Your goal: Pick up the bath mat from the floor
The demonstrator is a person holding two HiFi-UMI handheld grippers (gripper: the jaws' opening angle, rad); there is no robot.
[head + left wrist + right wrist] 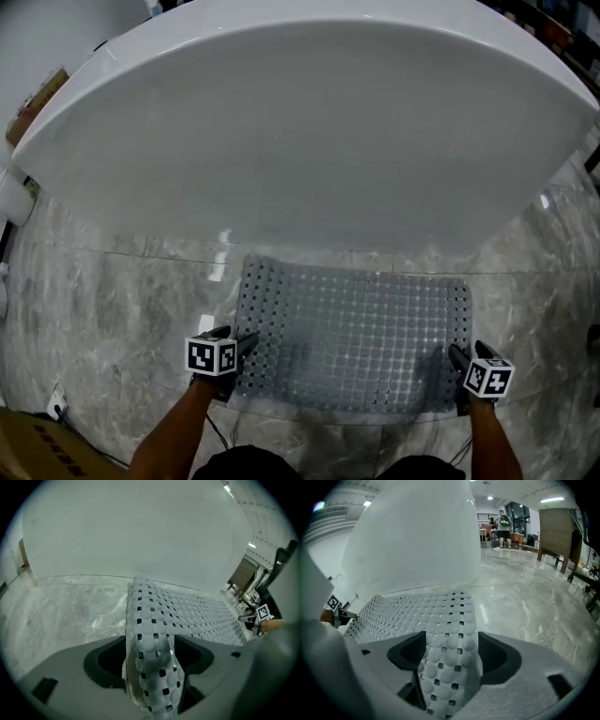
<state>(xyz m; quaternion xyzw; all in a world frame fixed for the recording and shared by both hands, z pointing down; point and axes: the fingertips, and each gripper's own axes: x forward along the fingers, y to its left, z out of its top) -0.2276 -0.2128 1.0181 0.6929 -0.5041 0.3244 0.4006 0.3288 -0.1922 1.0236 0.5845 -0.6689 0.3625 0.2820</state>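
Note:
A grey rubber bath mat (356, 328) with rows of bumps and holes lies on the marble floor in front of a white bathtub (300, 122). My left gripper (246, 345) is at the mat's near left corner and my right gripper (457, 361) at its near right corner. In the left gripper view the mat's (187, 611) edge rises as a ridge between the wide-set jaws of the left gripper (150, 653). The right gripper view shows the same: a raised strip of the mat (417, 611) runs between the right gripper's (452, 658) spread jaws. Both grippers are open around the mat's edge.
The tub's wall stands just beyond the mat's far edge. Grey marble floor (112, 309) stretches left and right. A cardboard box (28, 450) sits at the near left. Far off in the right gripper view are a wooden cabinet (555, 531) and a person (504, 522).

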